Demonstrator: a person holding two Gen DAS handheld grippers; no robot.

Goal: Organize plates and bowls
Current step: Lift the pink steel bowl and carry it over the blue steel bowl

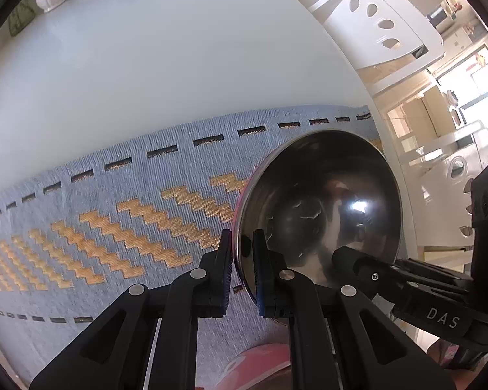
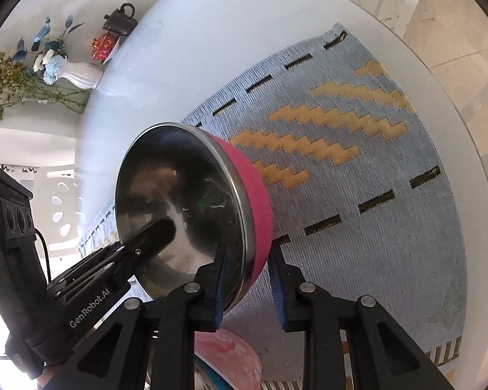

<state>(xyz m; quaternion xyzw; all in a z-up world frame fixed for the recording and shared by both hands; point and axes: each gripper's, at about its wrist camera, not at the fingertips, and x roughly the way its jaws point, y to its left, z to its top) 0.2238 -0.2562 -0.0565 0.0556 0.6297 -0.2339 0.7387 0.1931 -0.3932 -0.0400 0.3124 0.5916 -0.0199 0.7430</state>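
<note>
Black fingers of the left tool (image 1: 242, 271) pinch the steel rim of the bowl (image 1: 322, 204), clenched on it. Opposite, the right tool (image 2: 249, 287) straddles the bowl's rim and pink wall, its inner pad on the steel; whether the outer pad touches I cannot tell. Both tools carry the tilted bowl above the blue-and-gold mat (image 1: 114, 214) on the white desk (image 1: 146, 74). Pink dishes (image 2: 231, 357) sit below, near.

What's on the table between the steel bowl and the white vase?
Only blue placemat and bare white table separate the steel bowl from the white vase, right wrist view.
</note>
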